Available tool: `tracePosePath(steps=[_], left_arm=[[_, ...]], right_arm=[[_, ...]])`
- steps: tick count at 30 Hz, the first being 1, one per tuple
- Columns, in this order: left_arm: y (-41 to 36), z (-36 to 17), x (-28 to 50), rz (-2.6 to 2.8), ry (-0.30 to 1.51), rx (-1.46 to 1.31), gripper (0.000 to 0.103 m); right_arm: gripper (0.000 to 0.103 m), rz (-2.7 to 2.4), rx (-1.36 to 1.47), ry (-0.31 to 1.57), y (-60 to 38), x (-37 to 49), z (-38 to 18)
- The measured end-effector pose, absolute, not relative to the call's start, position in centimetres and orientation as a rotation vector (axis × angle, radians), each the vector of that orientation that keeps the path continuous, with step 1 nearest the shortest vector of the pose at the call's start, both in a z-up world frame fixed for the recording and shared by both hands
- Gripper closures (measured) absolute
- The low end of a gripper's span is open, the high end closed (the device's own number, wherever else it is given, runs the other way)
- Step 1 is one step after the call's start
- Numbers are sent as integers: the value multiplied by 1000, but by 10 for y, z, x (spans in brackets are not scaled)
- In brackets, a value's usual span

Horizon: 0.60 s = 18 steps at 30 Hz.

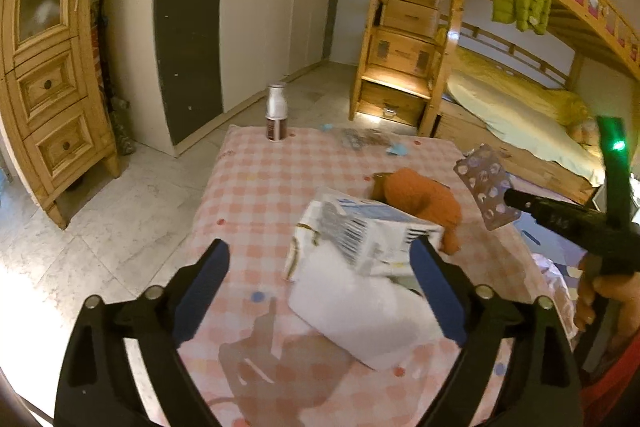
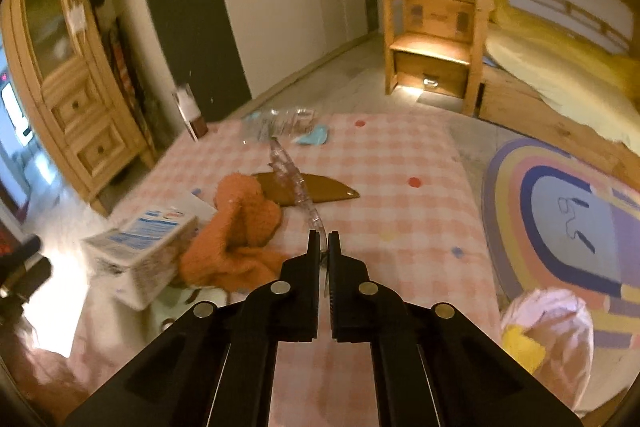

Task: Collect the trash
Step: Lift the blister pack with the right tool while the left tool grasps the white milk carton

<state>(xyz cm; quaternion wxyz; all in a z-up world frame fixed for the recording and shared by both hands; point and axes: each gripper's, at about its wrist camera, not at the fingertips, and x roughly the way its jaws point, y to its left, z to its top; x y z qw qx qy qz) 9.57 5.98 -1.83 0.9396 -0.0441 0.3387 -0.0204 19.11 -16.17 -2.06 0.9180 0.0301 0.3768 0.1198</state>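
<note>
Foil-and-plastic blister pack (image 1: 486, 187) is clamped by one edge between the closed jaws of the right gripper (image 2: 324, 241); in the right wrist view it appears edge-on, as a thin clear strip running from the fingertips toward the upper centre of the frame, while the left wrist view shows its flat face at centre right. The pack is held clear of the pink checked bedcover (image 2: 400, 167), which suggests it is being carried as collected trash rather than repositioned. The left gripper (image 1: 320, 291) is spread wide, with nothing pinched; its blue pads (image 1: 204, 283) stand either side of a printed carton (image 1: 360, 235) lying tilted on something white at lower centre (whether the right pad touches the carton cannot be resolved). This stance is consistent with lining up a grasp on the carton. An orange knitted item (image 2: 236, 231) lies just beside the carton, with a brown flat piece (image 2: 320, 191) beyond it. Further trash candidates sit at the far edge of the bed: a crumpled clear wrapper (image 2: 280, 123), a light blue scrap (image 2: 314, 137) and a small upright bottle (image 1: 276, 113). A pale bag (image 2: 548, 335) at lower right of the right wrist view, beside the striped rug (image 2: 560, 195), is probably the collection point.
</note>
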Motion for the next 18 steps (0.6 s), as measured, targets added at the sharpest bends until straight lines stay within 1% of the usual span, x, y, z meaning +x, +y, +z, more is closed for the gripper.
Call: tracePosePath(steps=[2,9,18], left_arm=[[48,-19,94,-63,693,-76,9],[7,-30,111,-53,730,21,9],[-7,-51,147,27,813,99,9]], right_arm=[[99,244,87,771,-166,178,-16],[99,227,146,763,-182,149,-9],[99,218,176,766,-194,140,-8]])
